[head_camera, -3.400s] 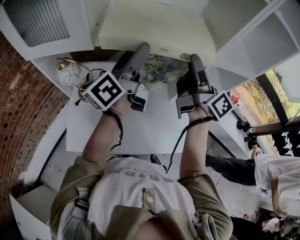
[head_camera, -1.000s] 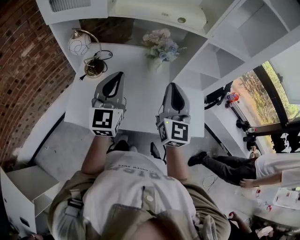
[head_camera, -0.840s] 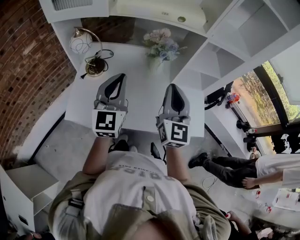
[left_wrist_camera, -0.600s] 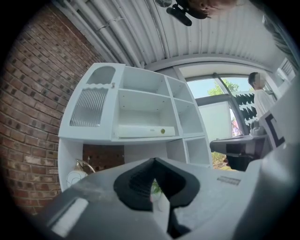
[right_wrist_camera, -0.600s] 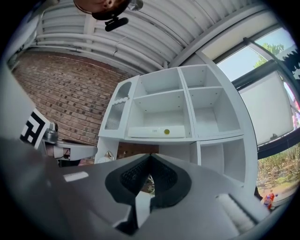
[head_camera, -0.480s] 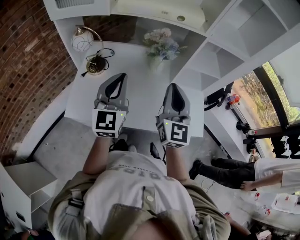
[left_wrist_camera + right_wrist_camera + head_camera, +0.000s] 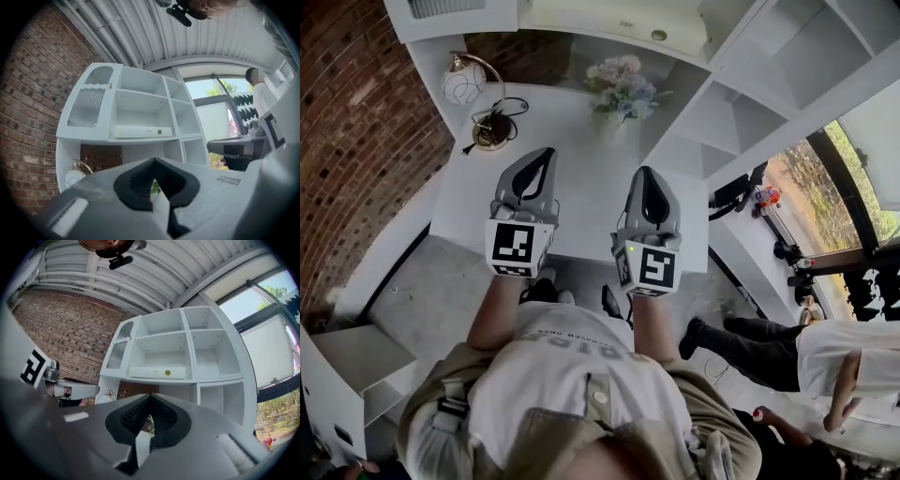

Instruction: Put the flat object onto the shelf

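The flat object (image 7: pixel 619 21), a long white slab with a small yellow dot, lies on a shelf of the white shelf unit (image 7: pixel 741 84). It also shows in the left gripper view as the flat object (image 7: pixel 140 132) and in the right gripper view as the flat object (image 7: pixel 158 372), in the middle compartment. My left gripper (image 7: pixel 546 152) and right gripper (image 7: pixel 645 172) hover side by side over the white desk (image 7: pixel 581 131), well short of the shelf. Both are shut with nothing between the jaws, as seen at the left gripper (image 7: pixel 153 161) and the right gripper (image 7: pixel 150 396).
A globe lamp (image 7: pixel 469 86) with its cable stands at the desk's back left, and a flower bunch (image 7: pixel 623 89) at the back middle. A brick wall (image 7: pixel 356 141) runs along the left. A person (image 7: pixel 825 347) is on the floor at the right, near a window.
Since the earliest frame both grippers have drawn back from the shelf to the desk's front, leaving the flat object on the shelf. Over the last second they have barely shifted.
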Motion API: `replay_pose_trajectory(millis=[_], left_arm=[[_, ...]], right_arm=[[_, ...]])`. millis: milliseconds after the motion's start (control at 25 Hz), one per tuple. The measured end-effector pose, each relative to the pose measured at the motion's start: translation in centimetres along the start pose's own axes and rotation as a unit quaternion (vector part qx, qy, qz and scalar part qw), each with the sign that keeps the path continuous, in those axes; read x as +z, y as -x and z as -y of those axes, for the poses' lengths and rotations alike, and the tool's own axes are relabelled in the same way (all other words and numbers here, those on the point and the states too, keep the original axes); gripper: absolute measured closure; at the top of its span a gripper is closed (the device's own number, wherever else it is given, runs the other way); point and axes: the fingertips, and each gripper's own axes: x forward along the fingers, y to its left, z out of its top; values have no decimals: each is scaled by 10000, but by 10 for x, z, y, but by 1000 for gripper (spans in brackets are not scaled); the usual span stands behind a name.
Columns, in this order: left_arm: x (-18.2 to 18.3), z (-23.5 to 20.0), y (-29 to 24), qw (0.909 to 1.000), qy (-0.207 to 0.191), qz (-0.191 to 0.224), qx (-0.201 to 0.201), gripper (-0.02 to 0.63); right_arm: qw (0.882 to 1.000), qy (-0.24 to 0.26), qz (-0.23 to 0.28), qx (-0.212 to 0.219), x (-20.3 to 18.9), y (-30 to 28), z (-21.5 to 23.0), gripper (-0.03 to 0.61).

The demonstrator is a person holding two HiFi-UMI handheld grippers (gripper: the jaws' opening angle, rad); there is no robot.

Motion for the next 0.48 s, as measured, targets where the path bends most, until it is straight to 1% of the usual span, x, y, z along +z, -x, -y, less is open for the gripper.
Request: replay_pose_trajectory(millis=[280,480], left_arm=[[0,1,2,10000,-9,-21,-37,607],[1,0,4,10000,-7,-38,-53,607]], right_arm=[[9999,37,89,56,8,0,-3,578],[9998,144,-110,-66,11,0,-4,578]])
